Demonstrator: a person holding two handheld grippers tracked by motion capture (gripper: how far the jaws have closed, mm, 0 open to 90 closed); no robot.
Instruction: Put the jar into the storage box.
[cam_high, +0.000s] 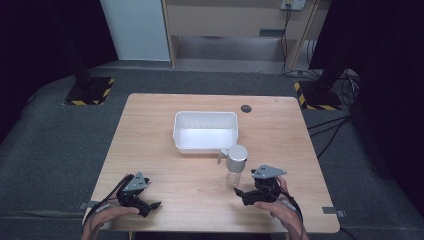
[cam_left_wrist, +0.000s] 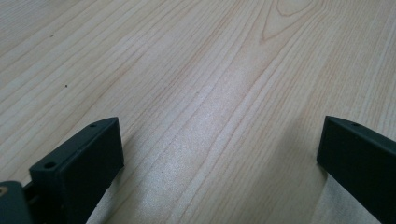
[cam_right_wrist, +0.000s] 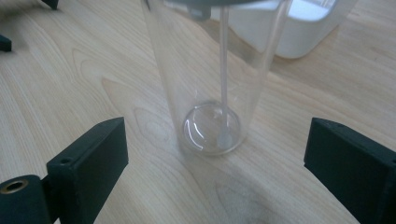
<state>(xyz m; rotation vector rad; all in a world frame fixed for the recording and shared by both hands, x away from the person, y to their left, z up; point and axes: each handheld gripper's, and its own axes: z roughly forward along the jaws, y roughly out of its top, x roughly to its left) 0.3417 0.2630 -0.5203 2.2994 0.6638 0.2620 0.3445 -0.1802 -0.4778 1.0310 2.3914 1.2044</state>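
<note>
Right claw (cam_high: 239, 192) sits low at the lower right of the high view, its jaws spread wide and aimed at the clear plastic bottle with a silver metal cap (cam_high: 235, 167), held by a hand (cam_high: 282, 212) that comes in from the bottom edge with its fingers wrapped round the black body. In the right gripper view the bottle (cam_right_wrist: 212, 88) stands upright on the light wooden counter (cam_high: 165, 170) between the two parted jaws but farther off, touching neither; a thin tube runs down inside it to the round base. Just behind the bottle, toward the middle of the frame, lies a white rectangular plastic tub (cam_high: 205, 131). Left claw (cam_high: 157, 205) rests at the lower left of the high view, well apart from the bottle, gripped by the other hand (cam_high: 100, 222); its jaws are spread too, with bare wood between them in the left gripper view.
</note>
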